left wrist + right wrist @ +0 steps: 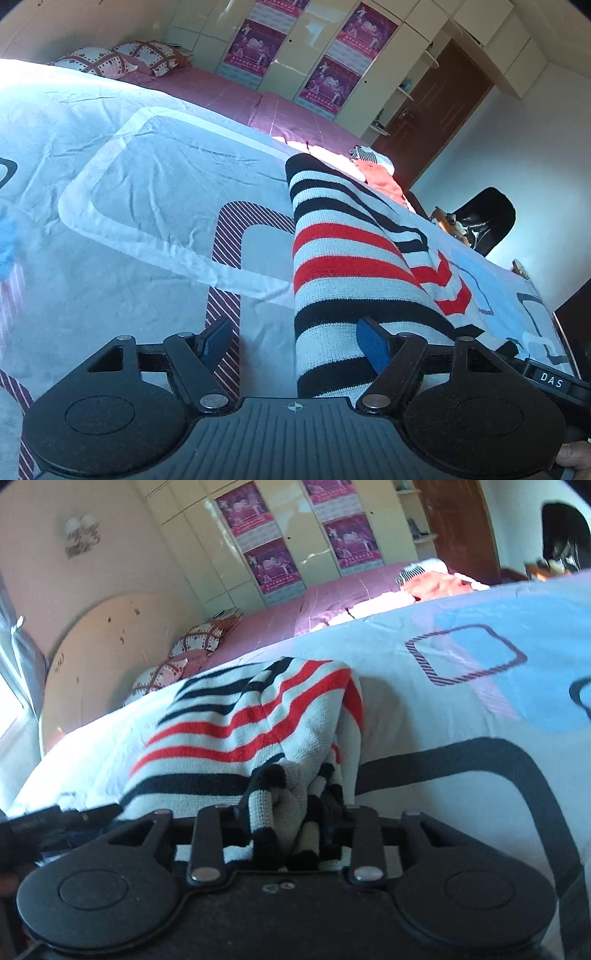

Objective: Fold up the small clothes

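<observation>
Left wrist view: the left gripper (295,343) hung low over the bed (110,221), jaws released and standing wide. The striped sweater (343,258), white with black and red bands, lay in a long folded strip on the pale patterned bedcover, running away from the camera. Its near end passed between the blue pads (373,347); the right-hand pad lay against or over the knit, the left-hand one stood clear above the cover. A heap of orange clothes (380,181) sat further up the bed, near its far edge. Part of the right gripper showed at the right border. Right wrist view: the right gripper (291,834) had a bunched corner of the sweater (240,716) between its jaws. Whether the pads were pressing on the knit or had let go could not be told, since the fabric hid them. The rest of the sweater spread out ahead on the bedcover (461,720). Pillows (199,642) lay by the headboard.
</observation>
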The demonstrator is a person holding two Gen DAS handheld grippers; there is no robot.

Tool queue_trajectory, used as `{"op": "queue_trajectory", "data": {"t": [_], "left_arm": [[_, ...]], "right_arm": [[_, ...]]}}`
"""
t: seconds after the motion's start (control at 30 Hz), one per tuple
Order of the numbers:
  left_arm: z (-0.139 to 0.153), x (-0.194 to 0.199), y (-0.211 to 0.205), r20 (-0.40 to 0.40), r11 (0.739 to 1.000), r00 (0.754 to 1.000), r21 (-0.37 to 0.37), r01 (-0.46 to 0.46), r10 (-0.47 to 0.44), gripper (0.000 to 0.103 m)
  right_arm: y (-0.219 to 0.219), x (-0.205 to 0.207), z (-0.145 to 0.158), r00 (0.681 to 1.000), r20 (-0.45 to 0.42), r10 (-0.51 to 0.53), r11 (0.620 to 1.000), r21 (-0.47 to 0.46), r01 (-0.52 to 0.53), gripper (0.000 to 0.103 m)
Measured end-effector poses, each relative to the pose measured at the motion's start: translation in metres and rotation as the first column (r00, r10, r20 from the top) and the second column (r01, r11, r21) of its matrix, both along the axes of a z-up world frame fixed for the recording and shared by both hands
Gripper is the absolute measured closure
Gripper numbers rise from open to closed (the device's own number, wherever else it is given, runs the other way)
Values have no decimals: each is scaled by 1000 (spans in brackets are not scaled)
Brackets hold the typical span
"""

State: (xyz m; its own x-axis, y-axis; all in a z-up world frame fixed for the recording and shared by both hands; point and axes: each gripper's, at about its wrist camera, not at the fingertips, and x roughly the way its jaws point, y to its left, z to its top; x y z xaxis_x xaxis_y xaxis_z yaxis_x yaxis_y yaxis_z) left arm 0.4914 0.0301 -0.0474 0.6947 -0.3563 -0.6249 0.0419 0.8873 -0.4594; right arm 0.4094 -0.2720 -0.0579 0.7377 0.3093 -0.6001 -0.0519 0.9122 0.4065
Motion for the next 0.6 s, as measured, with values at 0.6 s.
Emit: {"op": "queue_trajectory", "data": {"t": [0.6], "left_arm": [[3, -4, 3, 8, 997, 997, 34, 70, -71, 41]], "right_arm": [[-12, -17, -12, 996, -68, -49, 990, 129, 57, 80]]}}
